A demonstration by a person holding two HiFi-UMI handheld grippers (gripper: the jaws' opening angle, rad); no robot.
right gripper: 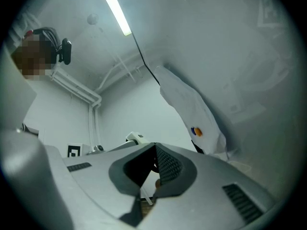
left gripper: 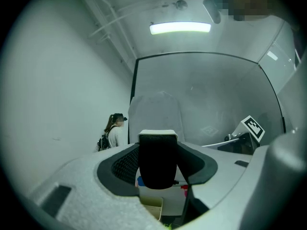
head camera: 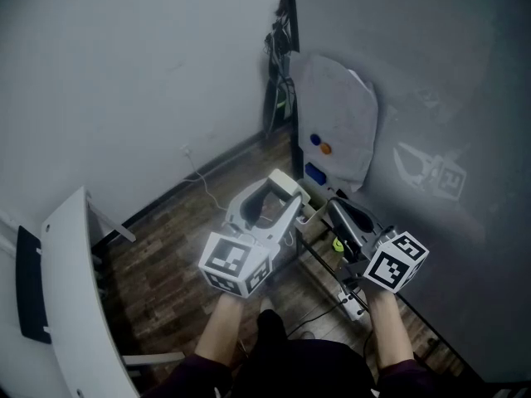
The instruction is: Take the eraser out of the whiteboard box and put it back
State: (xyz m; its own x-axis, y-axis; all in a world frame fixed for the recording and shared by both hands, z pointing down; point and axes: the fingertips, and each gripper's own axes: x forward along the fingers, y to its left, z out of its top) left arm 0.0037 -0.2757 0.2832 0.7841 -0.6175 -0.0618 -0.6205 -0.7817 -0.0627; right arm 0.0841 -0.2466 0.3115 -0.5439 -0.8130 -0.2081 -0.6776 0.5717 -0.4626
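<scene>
The eraser (left gripper: 157, 163), a dark block with a white back, stands upright between the jaws of my left gripper (left gripper: 158, 174), which is shut on it. In the head view the eraser's pale back (head camera: 284, 184) shows at the tip of my left gripper (head camera: 278, 193), just left of the whiteboard's lower edge. Beneath it in the left gripper view lies a beige box (left gripper: 151, 208) with a blue and a red item beside it. My right gripper (head camera: 338, 211) hangs beside it to the right, jaws together on nothing (right gripper: 154, 169).
The grey whiteboard (head camera: 431, 98) fills the right side, with a white sheet (head camera: 336, 114) hung on it and blue and orange magnets (head camera: 320, 144). Cables and a power strip (head camera: 355, 303) lie on the wood floor. A white table (head camera: 66, 288) stands left. A person (left gripper: 113, 132) stands far off.
</scene>
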